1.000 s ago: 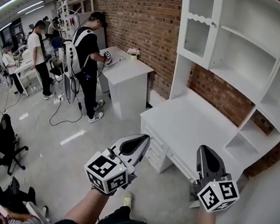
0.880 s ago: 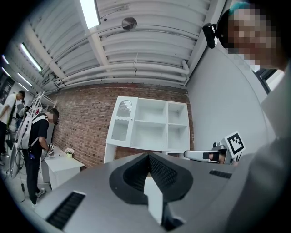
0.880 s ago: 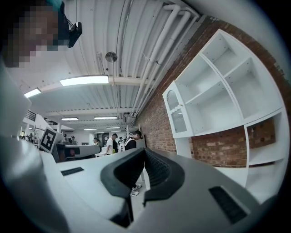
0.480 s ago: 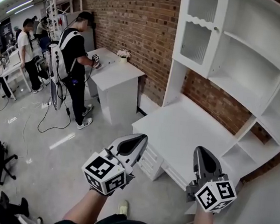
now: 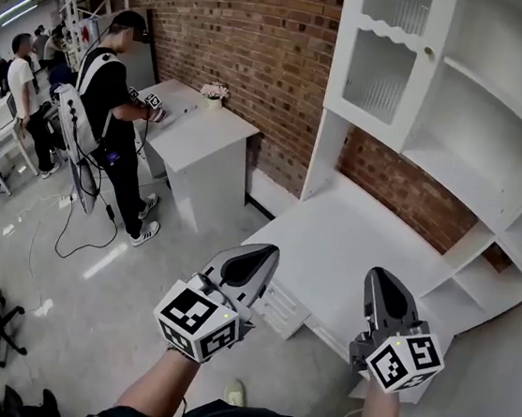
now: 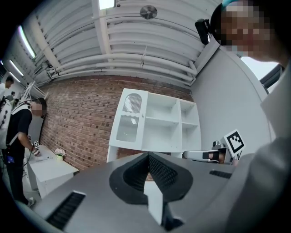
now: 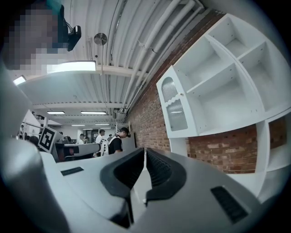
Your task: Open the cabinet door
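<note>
Cabinet door [image 5: 383,65] stands closed, long axis vertical.

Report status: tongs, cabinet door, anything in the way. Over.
Left tongs shut, empty; right tongs shut, empty. Cabinet door closed, untouched, high ahead. White desk under it, between tongs and door.

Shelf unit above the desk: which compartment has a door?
The upper-left one: the glazed cabinet door covers its front. Every other compartment of the shelf unit is open-fronted.
</note>
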A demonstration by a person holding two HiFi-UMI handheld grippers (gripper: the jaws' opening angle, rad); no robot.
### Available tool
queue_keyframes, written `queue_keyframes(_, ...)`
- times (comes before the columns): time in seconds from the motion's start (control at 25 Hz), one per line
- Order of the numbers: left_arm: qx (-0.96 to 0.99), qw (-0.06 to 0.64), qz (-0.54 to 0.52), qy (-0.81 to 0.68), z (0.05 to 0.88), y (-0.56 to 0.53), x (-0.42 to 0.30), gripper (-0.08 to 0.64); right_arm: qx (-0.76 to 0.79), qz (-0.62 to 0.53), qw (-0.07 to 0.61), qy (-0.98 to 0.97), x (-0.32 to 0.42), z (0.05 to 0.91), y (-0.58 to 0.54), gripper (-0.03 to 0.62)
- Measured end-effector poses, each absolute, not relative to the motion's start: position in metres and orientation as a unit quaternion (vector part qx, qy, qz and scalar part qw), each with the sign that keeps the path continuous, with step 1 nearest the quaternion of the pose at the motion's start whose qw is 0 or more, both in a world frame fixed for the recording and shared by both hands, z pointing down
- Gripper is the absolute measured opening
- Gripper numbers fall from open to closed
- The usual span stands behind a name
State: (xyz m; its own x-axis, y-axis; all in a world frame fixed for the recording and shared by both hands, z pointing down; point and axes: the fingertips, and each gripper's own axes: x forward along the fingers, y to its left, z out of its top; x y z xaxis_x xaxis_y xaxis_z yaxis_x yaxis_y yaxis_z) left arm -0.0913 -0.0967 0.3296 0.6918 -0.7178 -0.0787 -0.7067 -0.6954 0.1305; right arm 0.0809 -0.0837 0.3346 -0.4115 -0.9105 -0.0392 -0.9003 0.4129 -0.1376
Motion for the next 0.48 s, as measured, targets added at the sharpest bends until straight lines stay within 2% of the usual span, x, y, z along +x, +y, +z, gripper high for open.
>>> queue_keyframes(0.24, 0.923, 0.058, -0.060, -0.375, 0.341, -0.143, -0.101, 0.006, -0.554, -0.049, 0.044, 0.830, 0.069, 0.343, -0.124, 0.005)
queue_keyframes(0.48, 0.923, 0.069, -0.058, -0.373, 0.349, -0.192, -0.090, 0.006, -0.562, -0.038, 0.042, 0.825, 0.087, 0.343, -0.179, 0.005)
